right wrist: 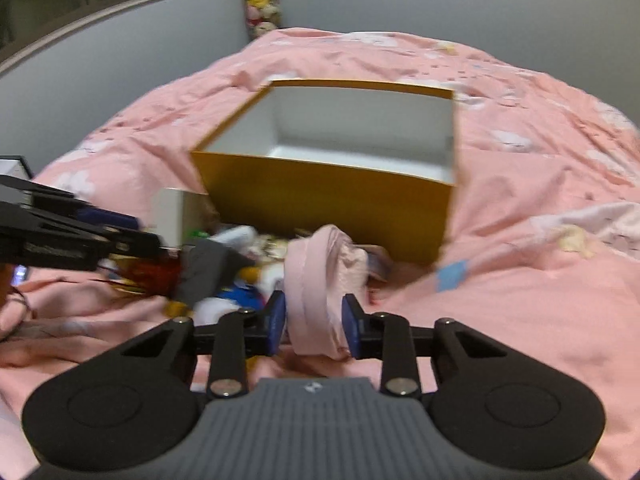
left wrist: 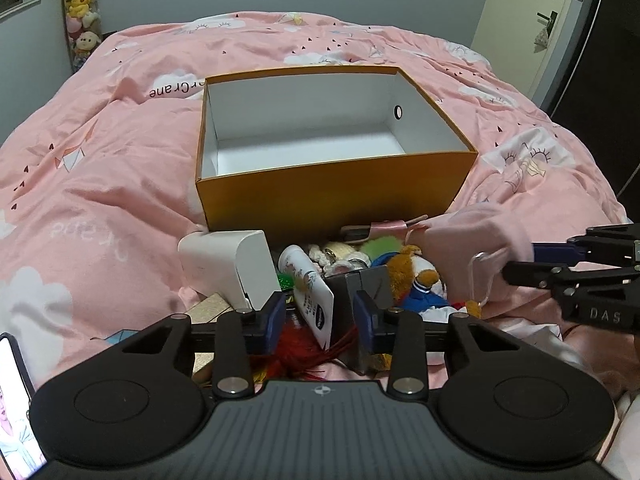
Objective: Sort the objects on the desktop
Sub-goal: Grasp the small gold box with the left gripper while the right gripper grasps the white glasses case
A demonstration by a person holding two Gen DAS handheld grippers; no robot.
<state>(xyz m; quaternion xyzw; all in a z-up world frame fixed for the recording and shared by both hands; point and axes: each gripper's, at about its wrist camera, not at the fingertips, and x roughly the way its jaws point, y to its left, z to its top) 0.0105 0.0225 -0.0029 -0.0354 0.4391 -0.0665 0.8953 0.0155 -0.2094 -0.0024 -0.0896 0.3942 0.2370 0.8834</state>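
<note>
Right gripper [right wrist: 314,326] is clenched on a soft pink fabric pouch [right wrist: 326,280], pads pressing both its sides. Left gripper [left wrist: 320,314] is closed on a dark grey block [left wrist: 370,284], a white lotion tube [left wrist: 310,286] also lying between its pads. The open orange cardboard box [left wrist: 332,196] sits straight ahead of both, empty, on the bed. Risks: limp fabric slipping free mid-lift, the pouch's clear loop [left wrist: 482,276] snagging the toy heap, the tube dragged along with the block.

Bedroom at home: bed w/ pink duvet [left wrist: 120,152], plush toys [left wrist: 82,12] hung in corner, door [left wrist: 532,32].
</note>
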